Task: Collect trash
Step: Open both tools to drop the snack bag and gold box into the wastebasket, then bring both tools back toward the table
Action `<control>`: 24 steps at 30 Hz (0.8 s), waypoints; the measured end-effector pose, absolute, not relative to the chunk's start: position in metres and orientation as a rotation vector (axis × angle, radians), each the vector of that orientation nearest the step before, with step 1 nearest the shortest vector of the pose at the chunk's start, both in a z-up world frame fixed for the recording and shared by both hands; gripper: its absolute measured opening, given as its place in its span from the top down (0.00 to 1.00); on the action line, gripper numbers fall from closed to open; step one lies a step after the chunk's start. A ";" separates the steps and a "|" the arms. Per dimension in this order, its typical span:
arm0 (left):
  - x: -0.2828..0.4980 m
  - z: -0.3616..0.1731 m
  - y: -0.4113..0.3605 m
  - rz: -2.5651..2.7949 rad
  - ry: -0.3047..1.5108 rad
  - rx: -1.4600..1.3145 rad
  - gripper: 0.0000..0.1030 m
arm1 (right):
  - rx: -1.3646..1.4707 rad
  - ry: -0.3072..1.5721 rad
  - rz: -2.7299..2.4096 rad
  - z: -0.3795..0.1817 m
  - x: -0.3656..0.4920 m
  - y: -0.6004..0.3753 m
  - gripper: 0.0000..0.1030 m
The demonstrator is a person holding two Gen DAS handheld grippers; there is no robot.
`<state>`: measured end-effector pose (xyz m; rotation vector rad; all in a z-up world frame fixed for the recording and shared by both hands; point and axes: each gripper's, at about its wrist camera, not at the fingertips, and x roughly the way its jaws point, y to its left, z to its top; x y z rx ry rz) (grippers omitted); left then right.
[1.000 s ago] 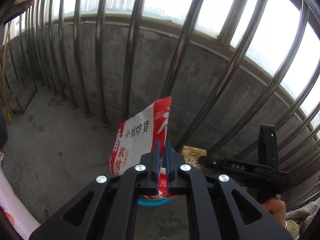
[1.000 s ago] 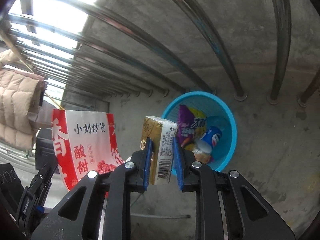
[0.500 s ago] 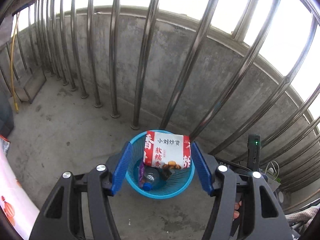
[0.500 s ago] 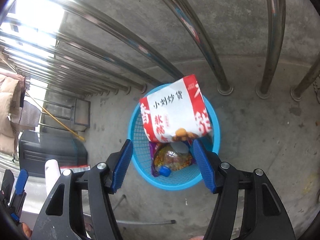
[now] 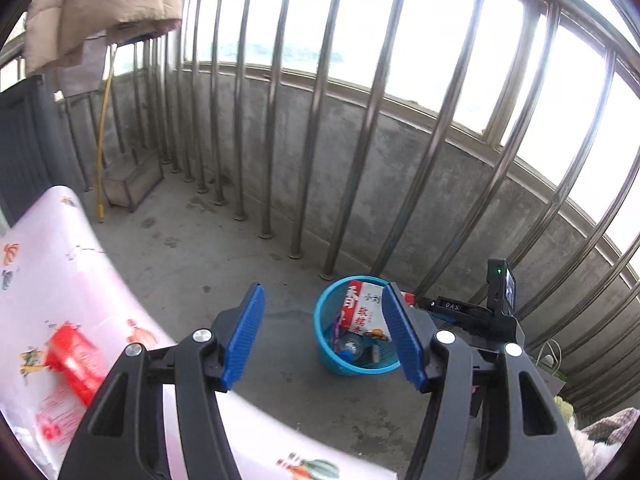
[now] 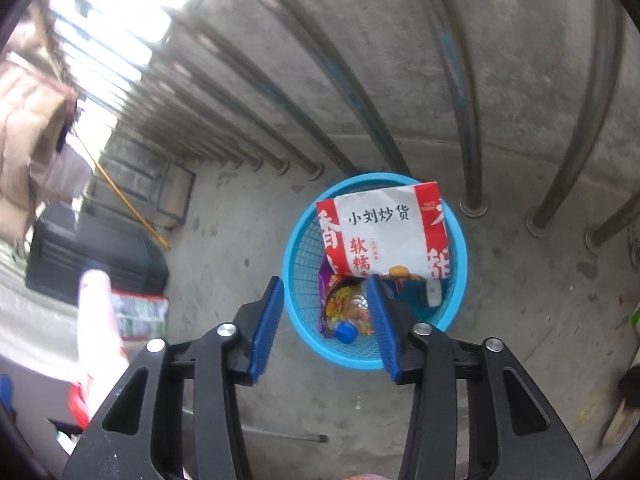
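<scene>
A blue mesh trash basket (image 6: 298, 264) stands on the concrete floor by the railing; it also shows in the left wrist view (image 5: 325, 344). A red-and-white snack bag (image 6: 384, 236) lies across its top, over a plastic bottle (image 6: 347, 332) and wrappers. The bag also shows in the left wrist view (image 5: 362, 314). My left gripper (image 5: 322, 336) is open and empty, back from the basket. My right gripper (image 6: 324, 320) is open and empty, above the basket's near side. A red packet (image 5: 76, 362) lies on the pink tablecloth (image 5: 52, 280) at left.
Steel railing bars (image 5: 328, 152) and a low concrete wall (image 5: 400, 184) stand behind the basket. A dark bin (image 6: 96, 256) and a carton (image 6: 138, 316) are at left in the right wrist view. A coat (image 5: 100, 4) hangs above left.
Both grippers opened and dropped their trash: the snack bag and the yellow carton went into the basket. Both grippers have since drawn back, and the left one swung left over the table.
</scene>
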<state>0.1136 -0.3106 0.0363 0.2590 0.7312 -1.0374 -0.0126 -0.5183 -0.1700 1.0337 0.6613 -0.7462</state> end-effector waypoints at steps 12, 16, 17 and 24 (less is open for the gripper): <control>0.119 0.044 -0.071 -0.617 0.728 0.173 0.43 | 0.640 1.289 -0.888 -0.325 0.094 -0.584 0.80; 0.119 0.038 -0.019 -0.440 0.776 0.134 0.43 | 0.739 1.369 -0.896 -0.371 0.093 -0.606 0.83; 0.119 0.037 -0.009 -0.402 0.783 0.126 0.43 | 0.767 1.370 -0.898 -0.377 0.094 -0.611 0.83; 0.122 0.036 0.009 -0.276 0.810 0.121 0.43 | 0.744 1.531 -0.931 -0.427 0.097 -0.627 0.91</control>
